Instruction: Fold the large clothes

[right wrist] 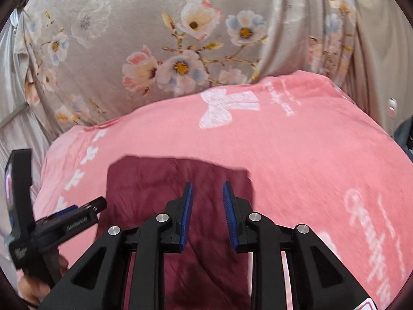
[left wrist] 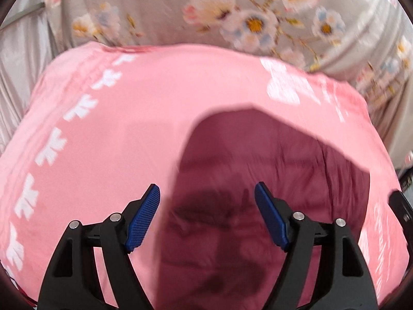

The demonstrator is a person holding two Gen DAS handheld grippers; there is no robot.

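A dark maroon garment [left wrist: 271,155] lies flat on a pink cloth with white prints [left wrist: 116,129]. In the right wrist view the maroon garment [right wrist: 155,186] shows a straight far edge and squared corners on the pink cloth [right wrist: 309,155]. My left gripper [left wrist: 206,193] hovers over the garment's left edge, its jaws wide open and holding nothing. It also appears from the side in the right wrist view, the left gripper [right wrist: 77,211] sitting just left of the garment. My right gripper [right wrist: 207,188] hangs above the garment with a narrow gap between its blue pads [right wrist: 187,214]. No cloth is between them.
A grey sheet with a flower print [right wrist: 129,25] covers the bed beyond the pink cloth and shows again as the floral sheet [left wrist: 155,13]. A hand [right wrist: 33,286] holds the left gripper's handle. A dark part of the other gripper [left wrist: 400,206] pokes in at the right edge.
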